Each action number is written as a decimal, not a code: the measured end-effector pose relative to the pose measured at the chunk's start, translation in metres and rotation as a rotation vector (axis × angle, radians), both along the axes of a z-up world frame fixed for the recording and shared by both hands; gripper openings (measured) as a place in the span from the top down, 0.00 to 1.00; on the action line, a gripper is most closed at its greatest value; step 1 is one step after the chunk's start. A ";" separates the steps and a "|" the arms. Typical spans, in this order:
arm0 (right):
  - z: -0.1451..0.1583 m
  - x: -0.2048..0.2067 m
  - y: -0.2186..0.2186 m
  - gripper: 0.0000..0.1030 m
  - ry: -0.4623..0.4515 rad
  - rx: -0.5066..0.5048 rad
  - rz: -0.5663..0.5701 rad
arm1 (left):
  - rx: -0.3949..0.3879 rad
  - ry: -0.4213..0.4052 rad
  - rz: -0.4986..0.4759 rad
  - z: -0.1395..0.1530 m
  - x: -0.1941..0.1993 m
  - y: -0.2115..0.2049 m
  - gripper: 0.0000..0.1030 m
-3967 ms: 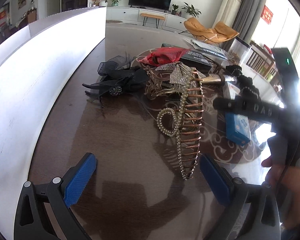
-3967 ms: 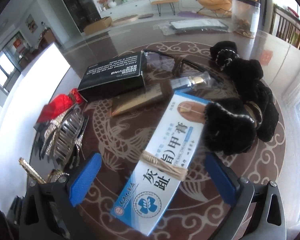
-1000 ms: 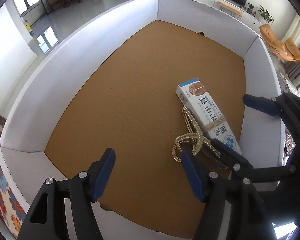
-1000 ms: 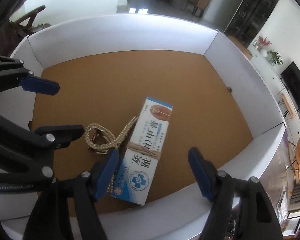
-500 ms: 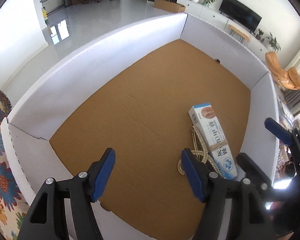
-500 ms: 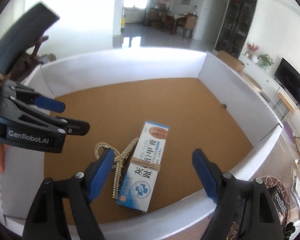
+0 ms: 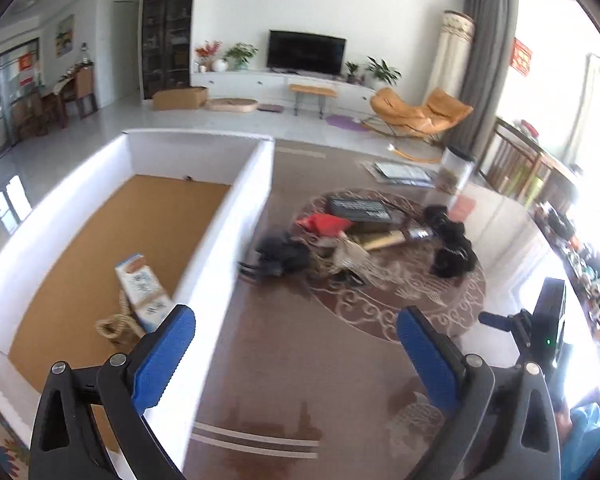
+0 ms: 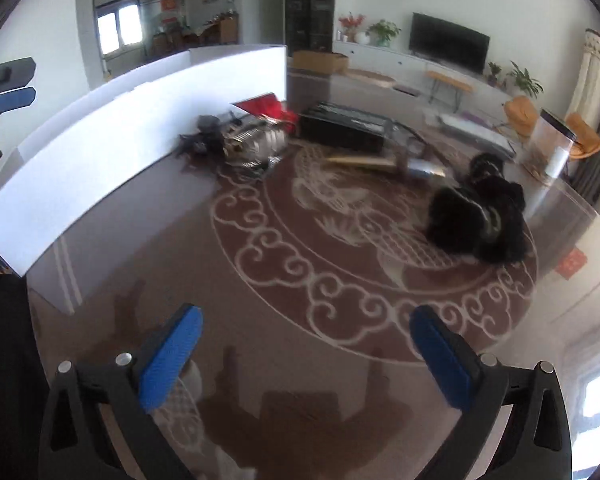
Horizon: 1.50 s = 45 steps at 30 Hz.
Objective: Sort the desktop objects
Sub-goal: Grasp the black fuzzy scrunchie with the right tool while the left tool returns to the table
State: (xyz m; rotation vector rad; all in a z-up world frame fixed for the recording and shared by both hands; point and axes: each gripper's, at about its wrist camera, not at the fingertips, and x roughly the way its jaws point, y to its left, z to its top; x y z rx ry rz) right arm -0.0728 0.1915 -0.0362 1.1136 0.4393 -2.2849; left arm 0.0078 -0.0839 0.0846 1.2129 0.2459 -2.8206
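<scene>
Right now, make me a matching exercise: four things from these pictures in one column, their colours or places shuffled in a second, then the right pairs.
Things:
1. medicine carton
2. pouch
3. fluffy scrunchies
4. lounge chair

Matches:
A. orange, on the room floor
B. red, on the table
C. inside the white box
D. black, on the table

Pairs: 1-C, 2-B, 3-D, 4-A

Both grippers left the white box [image 7: 236, 216] empty, jaws opening; medicine carton [image 7: 142, 294] and pearl headband [image 7: 116, 322] stayed inside. Both swung over the table [image 8: 300, 292].
</scene>
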 end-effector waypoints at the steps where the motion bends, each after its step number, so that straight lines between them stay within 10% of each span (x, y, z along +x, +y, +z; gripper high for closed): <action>1: -0.003 -0.002 0.015 0.00 -0.015 0.017 -0.034 | 0.004 -0.039 -0.034 -0.009 -0.006 0.018 0.00; 10: -0.014 -0.008 0.072 0.00 -0.060 -0.003 -0.207 | -0.048 -0.213 -0.057 -0.111 -0.047 0.088 0.00; 45: -0.013 -0.152 0.011 0.00 -0.052 -0.042 -0.398 | -0.110 -0.147 -0.053 -0.121 -0.048 0.096 0.00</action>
